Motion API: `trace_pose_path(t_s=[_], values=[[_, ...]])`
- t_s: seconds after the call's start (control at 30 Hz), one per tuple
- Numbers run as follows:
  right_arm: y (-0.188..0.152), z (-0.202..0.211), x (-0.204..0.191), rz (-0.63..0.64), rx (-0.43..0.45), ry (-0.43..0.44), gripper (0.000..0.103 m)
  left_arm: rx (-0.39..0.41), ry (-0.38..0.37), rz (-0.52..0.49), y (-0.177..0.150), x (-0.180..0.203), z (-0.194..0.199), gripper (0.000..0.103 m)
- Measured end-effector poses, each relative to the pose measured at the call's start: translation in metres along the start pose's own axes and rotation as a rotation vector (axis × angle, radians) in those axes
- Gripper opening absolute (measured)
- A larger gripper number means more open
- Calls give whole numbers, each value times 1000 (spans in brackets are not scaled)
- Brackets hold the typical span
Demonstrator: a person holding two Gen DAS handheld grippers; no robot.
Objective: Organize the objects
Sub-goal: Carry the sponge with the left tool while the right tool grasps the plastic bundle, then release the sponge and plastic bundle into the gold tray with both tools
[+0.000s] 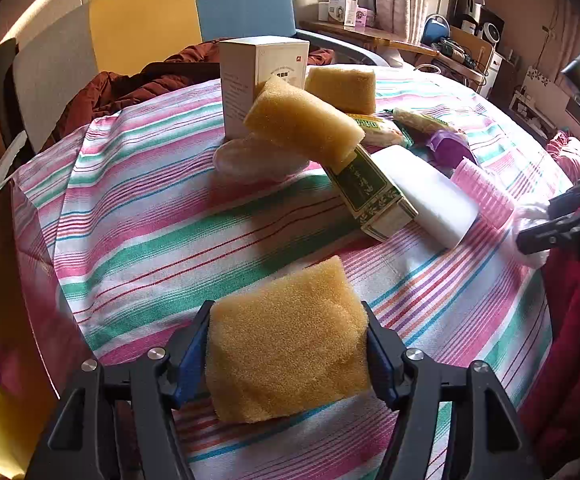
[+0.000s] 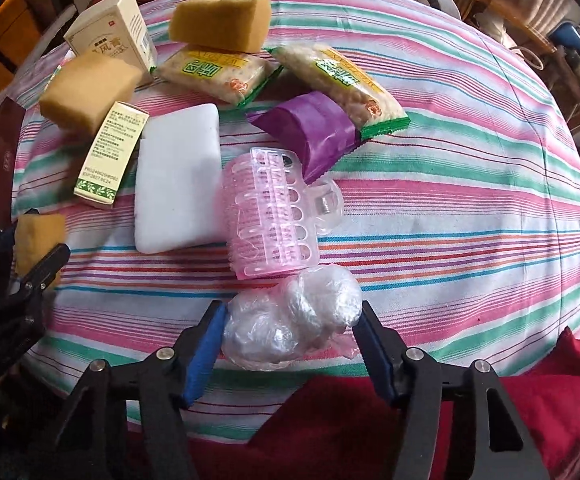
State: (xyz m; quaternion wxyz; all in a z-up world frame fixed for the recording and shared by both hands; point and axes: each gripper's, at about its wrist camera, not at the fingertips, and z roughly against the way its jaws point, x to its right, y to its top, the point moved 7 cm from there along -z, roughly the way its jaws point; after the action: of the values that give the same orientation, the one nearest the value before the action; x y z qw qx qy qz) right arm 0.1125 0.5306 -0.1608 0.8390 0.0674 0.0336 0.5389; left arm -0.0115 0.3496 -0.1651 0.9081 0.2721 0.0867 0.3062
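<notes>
My left gripper (image 1: 288,344) is shut on a yellow sponge (image 1: 286,344) near the front of the striped cloth (image 1: 150,216); it also shows in the right wrist view (image 2: 36,240). My right gripper (image 2: 290,332) is shut on a crumpled clear plastic bag (image 2: 294,324) at the cloth's near edge; the bag also shows in the left wrist view (image 1: 530,236). A second sponge (image 1: 304,120) leans on a green-and-white box (image 1: 370,192). A third sponge (image 1: 342,88) lies further back. A white block (image 2: 178,176), pink hair roller (image 2: 270,212), purple packet (image 2: 314,132) and two snack packs (image 2: 218,72) lie in between.
A tall white carton (image 1: 262,76) stands at the back. A dark red jacket (image 1: 130,88) lies on a chair with yellow and blue panels (image 1: 178,12). Red fabric (image 2: 530,400) lies below the cloth's near edge. A cluttered desk (image 1: 410,40) is behind.
</notes>
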Motion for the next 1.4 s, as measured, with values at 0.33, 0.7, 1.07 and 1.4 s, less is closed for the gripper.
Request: trace_pose_path(t_s=[0.33, 0.7, 1.07, 1.4], values=[[-22, 71, 0, -28, 190, 57, 64, 62, -59, 10, 2, 9, 41, 65], [19, 115, -126, 94, 371, 247, 64, 226, 26, 232, -5, -91, 140, 65], [43, 108, -297, 339, 366, 396, 64, 231, 341, 580, -68, -262, 177, 68], [56, 77, -372, 428, 323, 347, 89, 174, 462, 701, -118, -308, 178, 83]])
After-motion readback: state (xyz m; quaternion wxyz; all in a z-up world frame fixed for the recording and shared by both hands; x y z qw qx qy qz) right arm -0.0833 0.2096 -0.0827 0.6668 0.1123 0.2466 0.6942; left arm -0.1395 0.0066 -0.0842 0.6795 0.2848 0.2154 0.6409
